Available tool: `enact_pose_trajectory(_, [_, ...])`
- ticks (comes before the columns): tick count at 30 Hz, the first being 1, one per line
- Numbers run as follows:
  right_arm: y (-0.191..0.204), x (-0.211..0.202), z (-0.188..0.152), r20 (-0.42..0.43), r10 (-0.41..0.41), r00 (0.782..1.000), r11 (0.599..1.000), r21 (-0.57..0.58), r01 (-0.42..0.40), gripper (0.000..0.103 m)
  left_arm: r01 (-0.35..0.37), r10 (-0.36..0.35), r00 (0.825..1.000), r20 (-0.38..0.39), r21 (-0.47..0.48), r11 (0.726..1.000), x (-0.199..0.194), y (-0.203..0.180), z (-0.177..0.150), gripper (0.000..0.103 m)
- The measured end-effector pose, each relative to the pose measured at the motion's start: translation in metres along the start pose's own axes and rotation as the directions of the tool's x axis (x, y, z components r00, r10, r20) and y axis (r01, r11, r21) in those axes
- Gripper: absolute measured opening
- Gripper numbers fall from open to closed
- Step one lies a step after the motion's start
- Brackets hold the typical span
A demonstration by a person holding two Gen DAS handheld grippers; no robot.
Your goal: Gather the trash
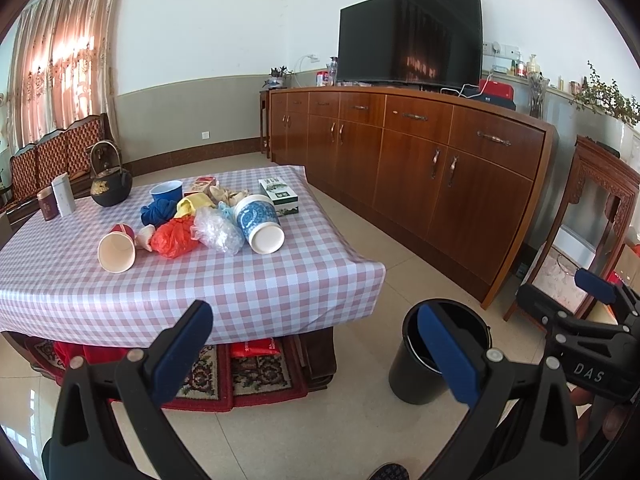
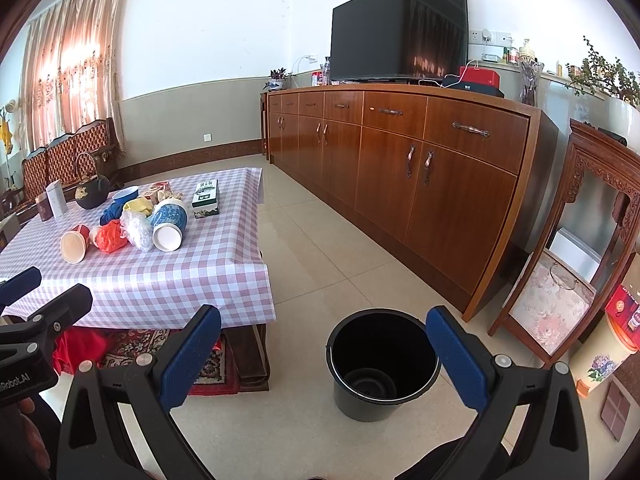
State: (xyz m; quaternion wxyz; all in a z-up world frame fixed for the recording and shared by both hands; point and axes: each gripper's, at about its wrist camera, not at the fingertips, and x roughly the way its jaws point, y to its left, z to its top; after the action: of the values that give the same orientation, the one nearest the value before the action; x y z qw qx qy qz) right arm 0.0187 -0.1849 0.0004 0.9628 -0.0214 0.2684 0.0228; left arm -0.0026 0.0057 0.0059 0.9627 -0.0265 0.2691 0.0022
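— Where's the trash?
— Piled mid-left on the checked table (image 1: 240,280): cups, red bag (image 1: 174,236). Black bucket (image 2: 382,364) lower centre, on the floor.
— Your grippers?
— Left gripper (image 1: 316,354) and right gripper (image 2: 324,356) both spread wide, empty.

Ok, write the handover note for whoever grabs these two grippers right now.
Left gripper: open, holding nothing, short of the table.
Right gripper: open, holding nothing, over the floor near the black bucket.
Trash lies piled on the checkered table: red paper cup, red bag, clear plastic bag, blue patterned cup, blue and yellow bags behind.
Done: nothing, the bucket looks empty.
Left: move every piece into the bucket.
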Motion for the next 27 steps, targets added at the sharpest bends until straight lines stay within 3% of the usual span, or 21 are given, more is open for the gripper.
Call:
enact_pose_trajectory(18, [-0.002, 0.0, -0.003, -0.006, -0.002, 1.0, 1.0, 0.009, 0.002, 0.103, -0.012, 0.012, 1.0, -0.006, -0.012, 1.0, 0.001, 0.002, -0.003, 0.103])
enact_pose_trajectory(27, [-0.009, 0.006, -0.002, -0.013, 0.086, 0.996, 0.996, 0.037, -0.086, 0.103, -0.011, 0.011, 1.0, -0.002, -0.096, 0.995, 0.0, 0.02, -0.001, 0.103])
